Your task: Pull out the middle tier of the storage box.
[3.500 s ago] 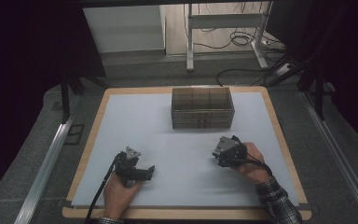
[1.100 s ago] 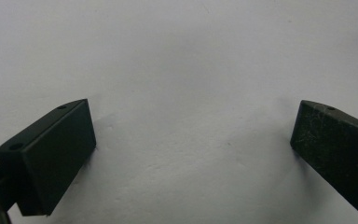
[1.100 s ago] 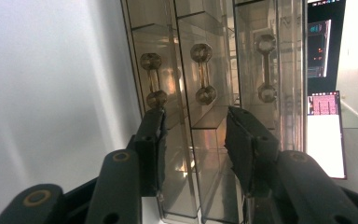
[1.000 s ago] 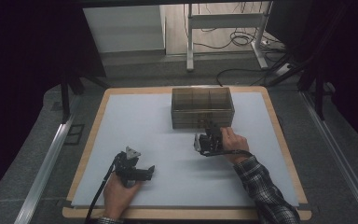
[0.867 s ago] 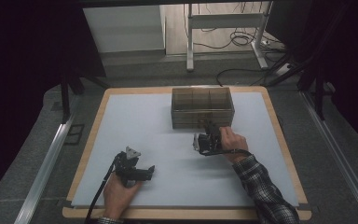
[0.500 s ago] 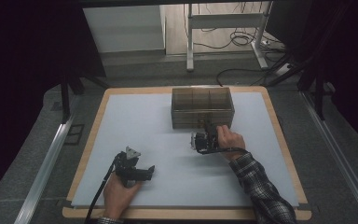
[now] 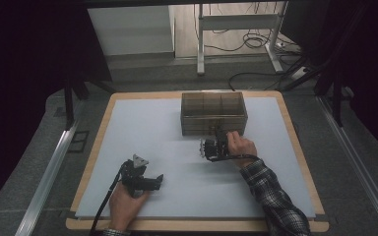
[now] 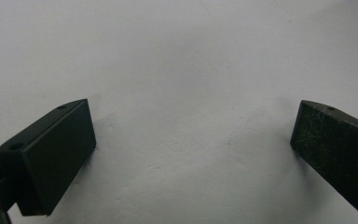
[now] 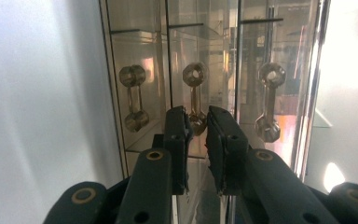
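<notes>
Right gripper (image 9: pixel 196 122): my jaws are nearly together around the middle handle (image 9: pixel 195 98) of the clear drawer box (image 7: pixel 213 112); contact not resolvable.
Left gripper (image 8: pixel 193 140): my jaws spread wide, nothing between, over bare white mat (image 7: pixel 142 128).
Box: at mat's far edge, centre.
Room: open mat left and near side.

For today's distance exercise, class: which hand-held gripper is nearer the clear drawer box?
Right. The right hand-held gripper is at the clear drawer box front; the left hand-held gripper sits well short, toward the table's near-left.
</notes>
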`<state>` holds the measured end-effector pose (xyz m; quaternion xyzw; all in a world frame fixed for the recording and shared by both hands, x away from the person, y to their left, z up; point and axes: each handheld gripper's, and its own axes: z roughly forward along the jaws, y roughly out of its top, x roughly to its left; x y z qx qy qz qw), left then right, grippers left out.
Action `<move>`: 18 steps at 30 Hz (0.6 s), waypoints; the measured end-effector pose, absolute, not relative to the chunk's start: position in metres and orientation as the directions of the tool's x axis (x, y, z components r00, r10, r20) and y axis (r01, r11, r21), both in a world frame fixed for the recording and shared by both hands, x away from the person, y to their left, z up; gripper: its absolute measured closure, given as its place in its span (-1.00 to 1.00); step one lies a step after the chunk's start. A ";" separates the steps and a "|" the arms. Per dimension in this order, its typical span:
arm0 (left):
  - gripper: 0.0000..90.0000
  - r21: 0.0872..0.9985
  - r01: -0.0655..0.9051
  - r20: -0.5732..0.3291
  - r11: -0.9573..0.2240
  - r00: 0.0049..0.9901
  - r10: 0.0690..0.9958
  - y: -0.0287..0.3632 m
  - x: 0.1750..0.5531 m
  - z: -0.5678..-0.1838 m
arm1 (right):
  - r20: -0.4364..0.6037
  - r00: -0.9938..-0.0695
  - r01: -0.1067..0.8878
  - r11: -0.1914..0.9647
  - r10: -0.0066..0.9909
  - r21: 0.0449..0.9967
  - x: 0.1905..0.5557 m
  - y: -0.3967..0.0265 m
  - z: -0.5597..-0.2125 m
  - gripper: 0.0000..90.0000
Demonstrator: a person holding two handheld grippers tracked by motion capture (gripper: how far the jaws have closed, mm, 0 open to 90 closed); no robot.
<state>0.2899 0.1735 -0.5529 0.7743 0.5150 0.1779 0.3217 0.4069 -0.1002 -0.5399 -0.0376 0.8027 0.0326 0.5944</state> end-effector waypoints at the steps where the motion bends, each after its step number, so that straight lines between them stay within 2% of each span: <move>1: -1.00 0.681 0.683 -0.056 -0.262 0.406 0.912 0.174 0.290 -0.553 | -0.957 -0.289 -0.098 0.995 -0.019 0.010 0.407 -0.100 -0.540 0.75; 3: -1.00 0.681 0.683 -0.056 -0.263 0.406 0.912 0.174 0.290 -0.553 | -0.957 -0.290 -0.096 0.995 -0.013 0.015 0.407 -0.100 -0.540 0.77; 4: -1.00 0.682 0.683 -0.056 -0.263 0.406 0.912 0.174 0.290 -0.553 | -0.942 -0.334 -0.100 0.995 -0.011 0.024 0.408 -0.100 -0.539 0.77; 5: -1.00 0.681 0.683 -0.056 -0.263 0.406 0.912 0.174 0.290 -0.553 | -0.956 -0.292 -0.095 0.995 -0.004 0.025 0.406 -0.100 -0.540 0.77; 8: -1.00 0.682 0.683 -0.056 -0.263 0.406 0.912 0.174 0.290 -0.553 | -0.955 -0.297 -0.094 0.995 0.003 0.033 0.405 -0.101 -0.539 0.78; 9: -1.00 0.682 0.683 -0.056 -0.263 0.406 0.912 0.174 0.290 -0.553 | -0.940 -0.340 -0.097 0.995 0.003 0.038 0.406 -0.101 -0.538 0.78; 10: -1.00 0.682 0.683 -0.056 -0.263 0.406 0.912 0.174 0.290 -0.553 | -0.940 -0.340 -0.097 0.995 0.003 0.038 0.406 -0.101 -0.538 0.78; 11: -1.00 0.681 0.683 -0.056 -0.263 0.406 0.912 0.174 0.290 -0.553 | -0.956 -0.293 -0.099 0.995 -0.001 0.029 0.404 -0.102 -0.539 0.78; 18: -1.00 0.681 0.683 -0.056 -0.263 0.406 0.912 0.173 0.290 -0.553 | -0.957 -0.290 -0.118 0.993 -0.011 0.024 0.397 -0.103 -0.540 0.78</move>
